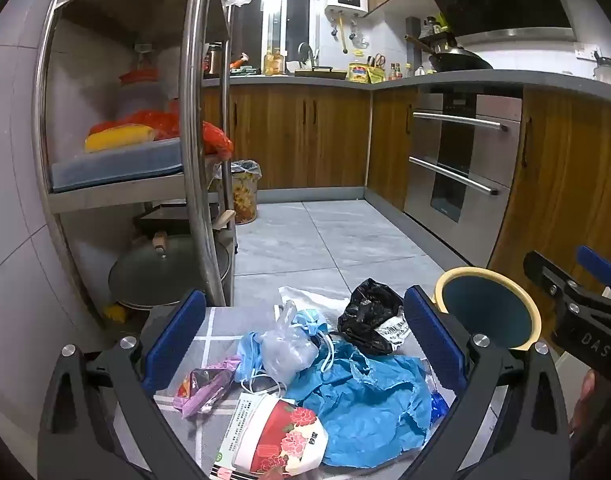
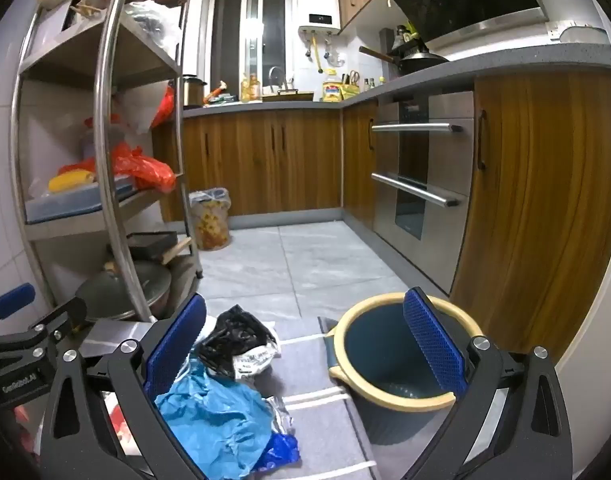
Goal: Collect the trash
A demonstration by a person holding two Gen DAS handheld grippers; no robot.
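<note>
Trash lies in a loose heap on a grey mat with white stripes (image 1: 209, 344), low in both wrist views, and nothing has been lifted yet. Going left to right in the left wrist view: a crumpled purple snack wrapper (image 1: 203, 392), a clear thin plastic bag (image 1: 285, 348) lying on pale blue face masks (image 1: 311, 318), a red-and-white paper bowl with a flower print (image 1: 281, 436) whose side panel carries small print too fine to read, a wide sheet of crinkled blue plastic (image 1: 369, 400), and a black plastic bag with a white shipping label (image 1: 371, 314), its text illegible. Just right of the heap stands a round dark-teal bin with a cream rim (image 2: 401, 354), empty as far as can be seen and probably set there to receive the pieces.

The left gripper (image 1: 305, 350) hangs over the heap with jaws spread wide, holding nothing; the letters "DAS" show on the other tool's body. The right gripper (image 2: 305, 350) is equally wide and empty, straddling the blue sheet and the bin's near rim.
</note>
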